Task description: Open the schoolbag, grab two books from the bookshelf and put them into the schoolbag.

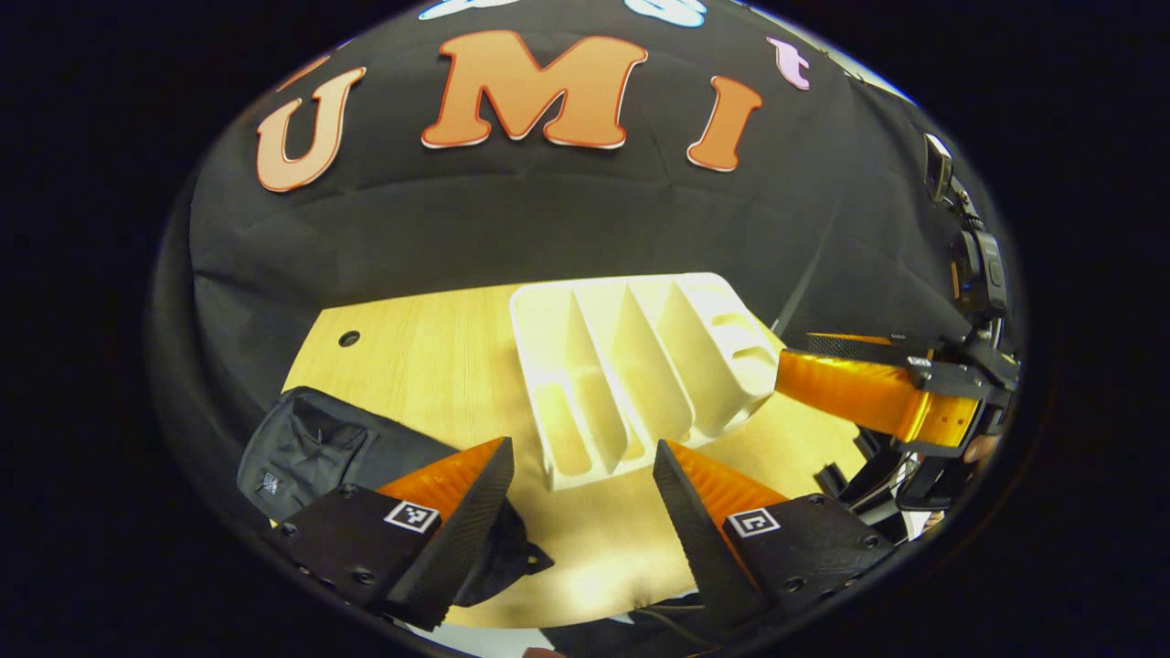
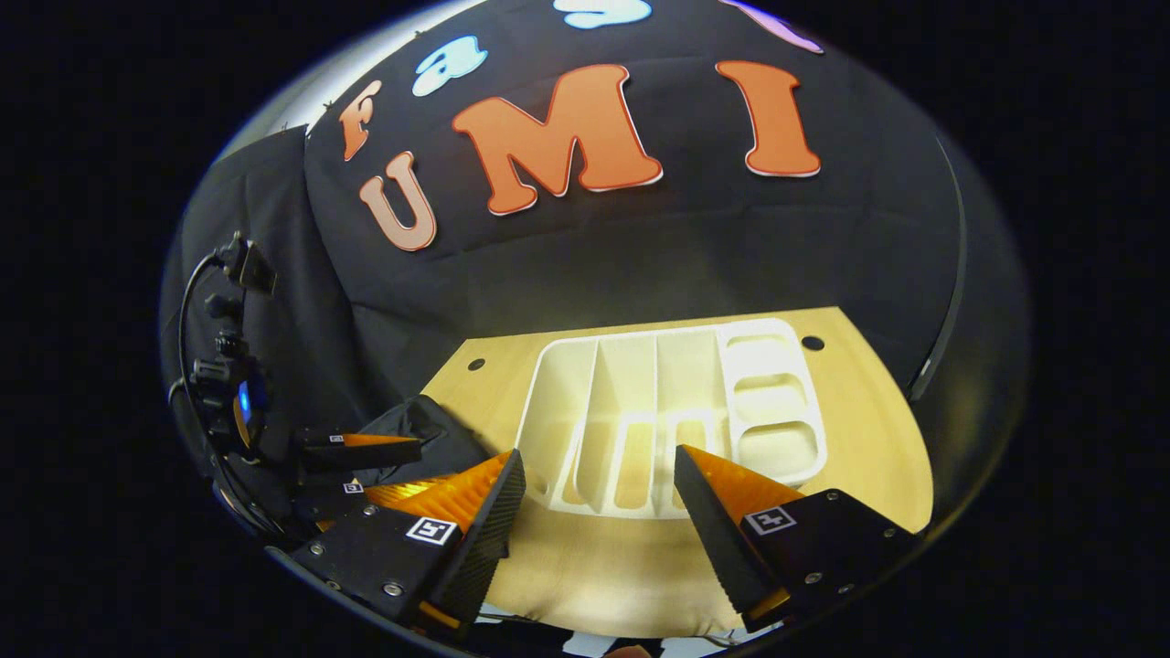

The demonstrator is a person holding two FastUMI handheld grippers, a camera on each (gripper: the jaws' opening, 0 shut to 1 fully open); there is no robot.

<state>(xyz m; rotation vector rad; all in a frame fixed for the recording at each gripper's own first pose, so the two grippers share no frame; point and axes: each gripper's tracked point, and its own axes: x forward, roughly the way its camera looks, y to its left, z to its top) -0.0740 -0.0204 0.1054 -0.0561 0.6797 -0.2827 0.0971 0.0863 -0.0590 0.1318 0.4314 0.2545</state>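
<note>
A white bookshelf [image 1: 640, 375] with upright dividers stands on the wooden table [image 1: 430, 347], and its slots look empty. The black schoolbag [image 1: 311, 448] lies at the table's left, partly behind one finger; whether it is zipped I cannot tell. My left gripper [image 1: 585, 493] hangs open in front of the shelf with nothing between its fingers. The right gripper [image 1: 868, 388] reaches in from the right, close to the shelf's end. In the right gripper view, my right gripper [image 2: 599, 512] is open before the bookshelf [image 2: 676, 411]. The schoolbag [image 2: 420, 429] and the left gripper [image 2: 366, 448] sit at the left.
The table [image 2: 868, 439] has small round holes near its back corners [image 2: 812, 343]. Black cloth walls close in behind and at both sides. Cables [image 2: 196, 302] hang off the left gripper's body. Bare wood lies between the shelf and the front edge.
</note>
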